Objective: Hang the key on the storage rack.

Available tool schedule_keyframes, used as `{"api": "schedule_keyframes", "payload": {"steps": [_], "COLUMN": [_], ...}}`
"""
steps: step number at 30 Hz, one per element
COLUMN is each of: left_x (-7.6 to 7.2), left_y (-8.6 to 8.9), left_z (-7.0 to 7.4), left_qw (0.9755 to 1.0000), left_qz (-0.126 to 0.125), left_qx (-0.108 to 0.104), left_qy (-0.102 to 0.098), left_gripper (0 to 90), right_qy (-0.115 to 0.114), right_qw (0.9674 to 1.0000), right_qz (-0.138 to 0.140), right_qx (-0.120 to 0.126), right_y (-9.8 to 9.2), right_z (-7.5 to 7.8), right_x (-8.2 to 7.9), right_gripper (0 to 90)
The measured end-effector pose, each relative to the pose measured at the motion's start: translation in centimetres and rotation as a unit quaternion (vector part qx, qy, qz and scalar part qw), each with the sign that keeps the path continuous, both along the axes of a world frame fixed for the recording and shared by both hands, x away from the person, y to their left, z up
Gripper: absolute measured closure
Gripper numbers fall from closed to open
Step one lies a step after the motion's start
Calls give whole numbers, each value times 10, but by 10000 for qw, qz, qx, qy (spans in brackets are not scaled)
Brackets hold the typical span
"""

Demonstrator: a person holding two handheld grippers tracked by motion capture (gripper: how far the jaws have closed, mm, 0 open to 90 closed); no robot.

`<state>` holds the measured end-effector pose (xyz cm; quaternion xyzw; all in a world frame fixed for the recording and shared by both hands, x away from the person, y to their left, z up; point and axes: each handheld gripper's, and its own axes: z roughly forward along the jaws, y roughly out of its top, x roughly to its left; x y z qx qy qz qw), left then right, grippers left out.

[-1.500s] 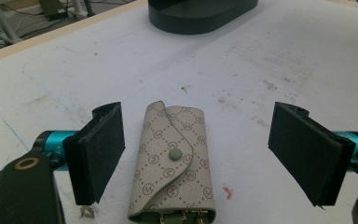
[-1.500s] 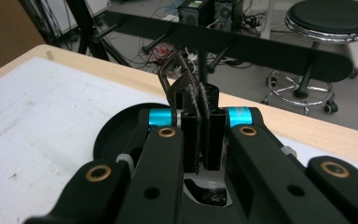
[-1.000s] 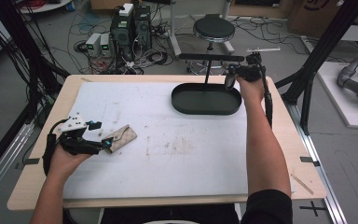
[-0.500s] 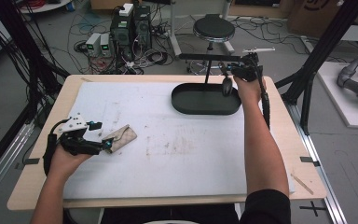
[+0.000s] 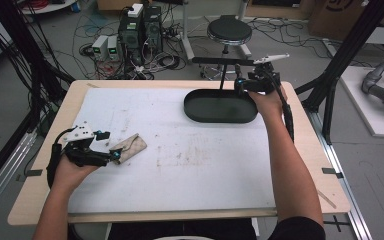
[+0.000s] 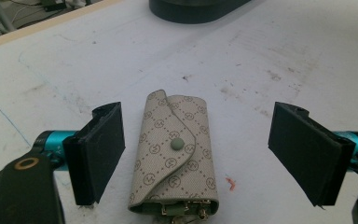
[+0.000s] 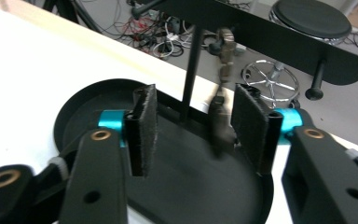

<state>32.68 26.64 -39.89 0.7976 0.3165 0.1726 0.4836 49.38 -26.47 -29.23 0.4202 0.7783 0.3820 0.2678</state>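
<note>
A beige monogram key pouch (image 6: 175, 158) with a snap flap lies flat on the white mat, metal hooks showing at its near end. My left gripper (image 6: 198, 126) is open, one jaw on each side of the pouch (image 5: 130, 146) without touching it. This left gripper (image 5: 109, 146) sits at the table's left. My right gripper (image 5: 242, 84) is over the far right end of the black oval tray (image 5: 220, 112). In the right gripper view it (image 7: 198, 128) is open around a blurred metal key piece (image 7: 220, 126) that hangs from the stand's black bar (image 7: 279, 37), close to the right-hand jaw.
The stand's thin post (image 7: 190, 70) rises from the tray (image 7: 98, 93) just behind the jaws. A round stool (image 5: 229, 31), computers (image 5: 140, 27) and cables sit on the floor beyond the table's far edge. Black frame legs (image 5: 337, 75) stand at the right.
My right gripper has moved a little left and nearer, in towards the stand over the tray. The left gripper and the pouch have stayed put.
</note>
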Motion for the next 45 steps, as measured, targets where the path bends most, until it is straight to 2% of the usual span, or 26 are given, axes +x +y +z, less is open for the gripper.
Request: {"api": "schedule_keyframes", "payload": {"steps": [2,4,5,6,9,11,12,15,17,19,20,21,24,26,34,40,45], "left_x": [1,2,3,3,2,1,1,1,1,1,1,1,1,2,2,2,2], "left_y": [0,1,1,1,0,-1,-1,-3,-3,-4,-4,-4,-4,-4,-6,-7,-7], "left_z": [0,-2,-2,-3,-2,-2,-2,-3,-3,-2,-3,-3,-3,-4,-5,-7,-6], "left_qw": [10000,10000,10000,10000,10000,10000,10000,10000,10000,10000,10000,9999,9999,9999,9999,9999,9999], "left_qz": [-3,12,11,9,-15,-31,-47,-56,-58,-51,-58,-87,-79,-82,-73,-101,-95], "left_qx": [-13,-6,4,-20,-2,-17,-10,-12,-9,-27,-33,2,-1,-15,-19,-21,-18], "left_qy": [14,57,64,66,47,34,31,43,33,37,47,54,75,74,91,129,112], "left_gripper": [184,184,184,184,184,184,184,184,184,184,184,184,184,184,184,183,184], "right_qy": [6,21,113,113,94,216,148,171,220,96,88,88,63,74,353,364,403], "right_qw": [9999,9999,9999,9999,9998,9995,9995,9994,9991,9991,9991,9991,9988,9988,9978,9974,9968], "right_qz": [34,55,97,97,190,214,251,307,343,408,403,403,476,487,511,510,538], "right_qx": [96,106,50,50,16,-61,-78,-4,-80,-23,-97,-97,2,45,226,358,421], "right_y": [-4,-7,-9,-9,-13,-15,-17,-20,-21,-22,-22,-22,-24,-25,-35,-38,-39], "right_z": [0,-3,-6,-6,-12,-15,-18,-19,-21,-25,-31,-31,-47,-51,-85,-99,-106], "right_x": [-7,-14,-21,-21,-34,-41,-50,-58,-64,-73,-80,-80,-93,-96,-116,-130,-134], "right_gripper": [399,374,329,329,319,287,278,264,243,223,205,205,204,204,199,194,190]}}
